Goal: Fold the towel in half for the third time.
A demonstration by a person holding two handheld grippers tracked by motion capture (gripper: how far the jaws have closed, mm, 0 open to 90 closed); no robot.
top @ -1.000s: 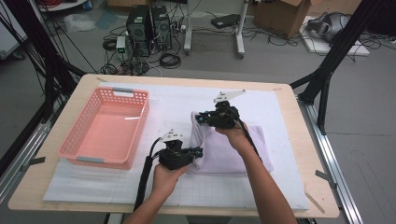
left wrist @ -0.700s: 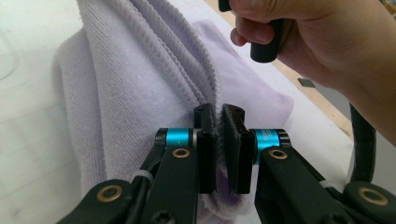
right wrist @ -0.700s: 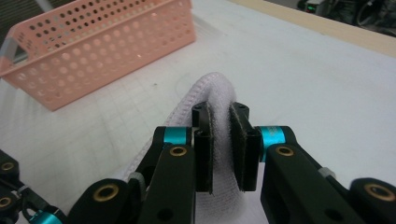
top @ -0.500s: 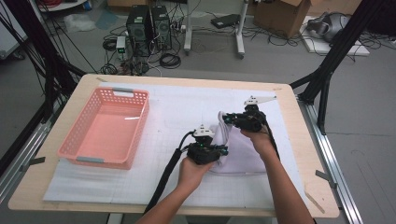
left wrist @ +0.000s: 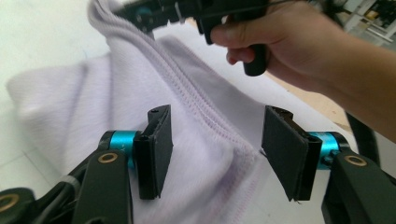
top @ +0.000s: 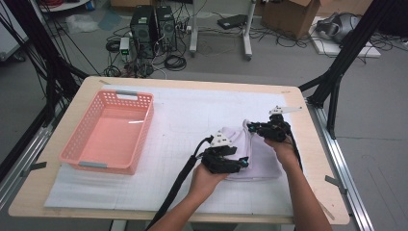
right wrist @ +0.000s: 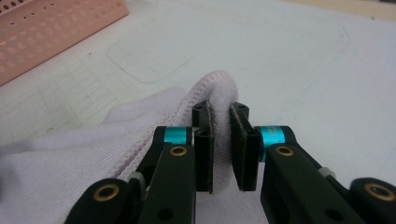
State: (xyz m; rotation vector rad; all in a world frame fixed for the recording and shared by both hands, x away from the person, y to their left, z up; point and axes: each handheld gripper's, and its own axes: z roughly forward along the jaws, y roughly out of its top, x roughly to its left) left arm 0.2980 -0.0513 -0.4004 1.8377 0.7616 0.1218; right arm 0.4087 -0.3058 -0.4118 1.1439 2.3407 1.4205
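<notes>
Pale lilac knit cloth [top: 260, 156] right of the pink basket [top: 108, 132] — right gripper [right wrist: 220, 122] pinches its hem, left gripper [left wrist: 212, 149] has just been opening, cloth loose between; regrip squarely on the seam.

Near edge of the pale cloth [top: 260, 161] hidden under the left gripper [top: 243, 162], cloth hem buried between the right gripper [right wrist: 222, 126] pads, basket [right wrist: 56, 28] cut off by the frame's top-left corner

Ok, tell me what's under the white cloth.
Around the white cloth the pale gridded mat shows, so it lies on that; anything beneath its folds is covered.
</notes>
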